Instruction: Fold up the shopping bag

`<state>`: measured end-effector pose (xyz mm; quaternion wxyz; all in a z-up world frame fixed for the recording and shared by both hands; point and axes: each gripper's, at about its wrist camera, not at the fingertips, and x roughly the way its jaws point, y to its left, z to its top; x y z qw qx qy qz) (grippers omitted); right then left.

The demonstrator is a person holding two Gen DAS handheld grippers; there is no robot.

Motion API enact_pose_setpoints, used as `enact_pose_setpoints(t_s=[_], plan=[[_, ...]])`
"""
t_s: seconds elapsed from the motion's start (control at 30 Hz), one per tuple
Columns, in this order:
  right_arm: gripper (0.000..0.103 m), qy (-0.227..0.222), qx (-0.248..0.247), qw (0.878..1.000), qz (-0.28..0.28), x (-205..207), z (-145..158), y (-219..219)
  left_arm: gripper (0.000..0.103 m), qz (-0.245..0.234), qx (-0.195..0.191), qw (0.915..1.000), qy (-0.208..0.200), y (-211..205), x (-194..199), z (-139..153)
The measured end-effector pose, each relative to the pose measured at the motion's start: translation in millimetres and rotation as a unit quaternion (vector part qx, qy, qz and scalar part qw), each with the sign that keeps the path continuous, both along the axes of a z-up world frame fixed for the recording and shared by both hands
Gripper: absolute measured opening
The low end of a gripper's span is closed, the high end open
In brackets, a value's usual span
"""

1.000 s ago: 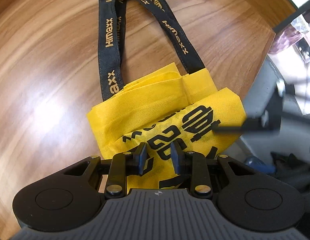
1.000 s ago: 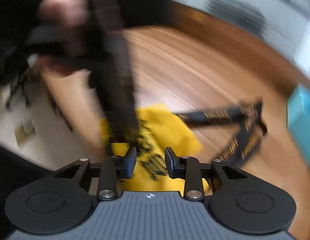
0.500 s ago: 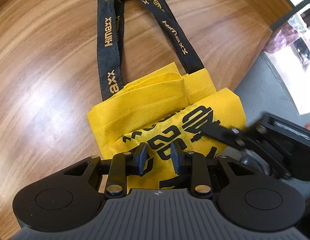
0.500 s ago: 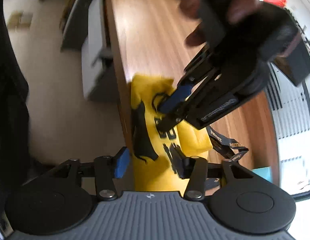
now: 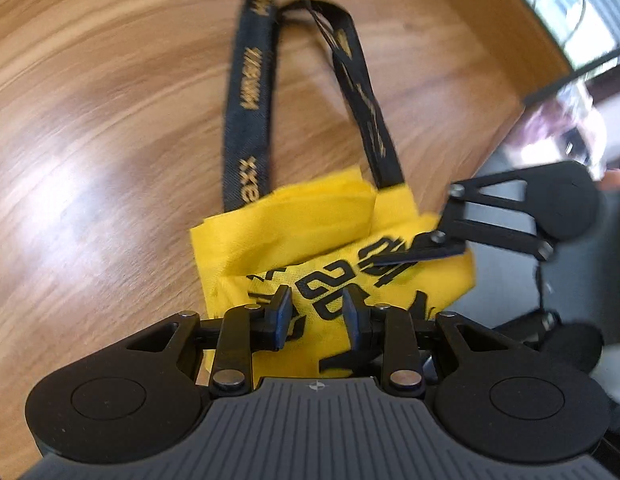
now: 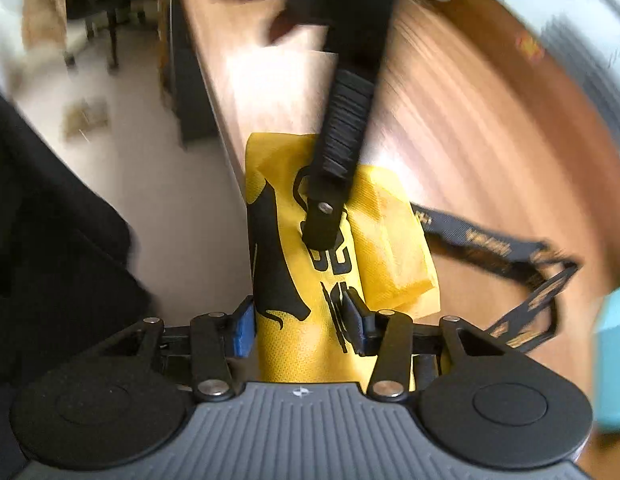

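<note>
A folded yellow shopping bag point(image 5: 310, 220) with black print lies at the edge of a wooden table point(image 5: 90, 120). Its black handles point(image 5: 250, 120) stretch away across the wood. My left gripper point(image 5: 317, 314) hovers over the bag's near part. Its jaws are opening, with printed fabric showing between them and no pad pressing. A finger of the right gripper point(image 5: 421, 250) rests over the bag's right edge. In the right wrist view my right gripper point(image 6: 300, 324) straddles the bag point(image 6: 389, 240) end. Its jaws are closing, one pad off the table side. A left gripper finger point(image 6: 323, 224) points down onto the print.
The table edge point(image 6: 226, 152) runs right beside the bag, with pale floor point(image 6: 150, 160) and a grey cabinet point(image 6: 186, 92) below. A teal object point(image 6: 613, 360) stands at the far right. Dark clothing point(image 6: 50, 220) fills the left. The handles point(image 6: 489, 240) trail right.
The right gripper swung in from the side and now straddles the bag's end at the table edge, jaws wider than a second ago. The left gripper shifted, and its jaws spread slightly.
</note>
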<state>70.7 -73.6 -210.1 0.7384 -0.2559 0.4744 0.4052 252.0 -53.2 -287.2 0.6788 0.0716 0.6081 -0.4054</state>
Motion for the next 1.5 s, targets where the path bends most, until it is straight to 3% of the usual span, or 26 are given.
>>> enact_pose_setpoints(t_s=[0.17, 0.3, 0.37, 0.4, 0.43, 0.5, 0.57, 0.7, 0.8, 0.9, 0.93, 1.0, 1.07, 1.13, 1.17, 1.23, 1.27, 1.33, 1.37, 1.4, 1.43, 1.5], plan=[[0.05, 0.109, 0.07, 0.991, -0.034, 56, -6, -19, 0.038, -0.021, -0.01, 0.9977, -0.064, 10, -7, 31], [0.05, 0.198, 0.131, 0.968, -0.075, 95, -15, -44, 0.045, -0.072, -0.01, 0.9894, -0.126, 13, -22, 55], [0.05, 0.23, 0.157, 0.956, -0.092, 111, -21, -56, 0.052, -0.132, 0.019, 0.9715, -0.196, 0, -40, 59], [0.05, 0.252, 0.175, 0.947, -0.099, 120, -26, -64, 0.054, -0.146, 0.03, 0.9659, -0.212, -6, -44, 58], [0.05, 0.264, 0.184, 0.941, -0.103, 125, -30, -69, 0.054, -0.179, 0.054, 0.9502, -0.249, -14, -55, 52], [0.05, 0.283, 0.197, 0.933, -0.107, 134, -34, -76, 0.055, -0.217, 0.082, 0.9322, -0.278, -23, -62, 41], [0.05, 0.302, 0.207, 0.925, -0.107, 143, -39, -81, 0.055, -0.228, 0.096, 0.9235, -0.293, -26, -60, 35], [0.05, 0.323, 0.213, 0.916, -0.102, 157, -47, -85, 0.059, -0.204, 0.09, 0.9418, -0.251, -25, -34, 30], [0.05, 0.335, 0.22, 0.911, -0.101, 160, -51, -89, 0.067, -0.208, 0.101, 0.9445, -0.234, -29, -19, 25], [0.05, 0.342, 0.224, 0.907, -0.103, 158, -53, -92, 0.075, -0.186, 0.117, 0.9589, -0.18, -36, 1, 18], [0.05, 0.347, 0.224, 0.905, -0.104, 151, -53, -91, 0.075, -0.171, 0.118, 0.9667, -0.15, -38, 14, 15], [0.049, 0.347, 0.223, 0.905, -0.103, 154, -58, -90, 0.074, -0.159, 0.116, 0.9723, -0.126, -40, 26, 13], [0.049, 0.347, 0.227, 0.904, -0.105, 155, -60, -91, 0.07, -0.172, 0.12, 0.9685, -0.135, -43, 24, 18], [0.049, 0.346, 0.237, 0.901, -0.108, 153, -62, -95, 0.07, -0.22, 0.127, 0.949, -0.186, -45, 4, 33], [0.049, 0.345, 0.243, 0.9, -0.109, 152, -63, -96, 0.069, -0.231, 0.126, 0.9438, -0.199, -45, -2, 36], [0.046, 0.344, 0.253, 0.898, -0.107, 150, -66, -99, 0.065, -0.271, 0.107, 0.9287, -0.229, -41, -24, 49], [0.045, 0.342, 0.256, 0.898, -0.105, 150, -66, -99, 0.061, -0.279, 0.102, 0.9257, -0.235, -41, -29, 51], [0.043, 0.341, 0.26, 0.897, -0.102, 149, -68, -101, 0.061, -0.305, 0.081, 0.9049, -0.285, -39, -47, 56], [0.042, 0.342, 0.262, 0.897, -0.101, 149, -69, -102, 0.06, -0.311, 0.079, 0.8999, -0.295, -39, -51, 56], [0.042, 0.343, 0.263, 0.896, -0.1, 150, -70, -103, 0.057, -0.321, 0.078, 0.8977, -0.291, -41, -53, 54], [0.042, 0.348, 0.264, 0.894, -0.101, 150, -72, -104, 0.052, -0.325, 0.082, 0.9036, -0.266, -44, -50, 49], [0.042, 0.356, 0.267, 0.89, -0.102, 154, -79, -120, 0.028, -0.322, 0.094, 0.9085, -0.249, -47, -43, 42]])
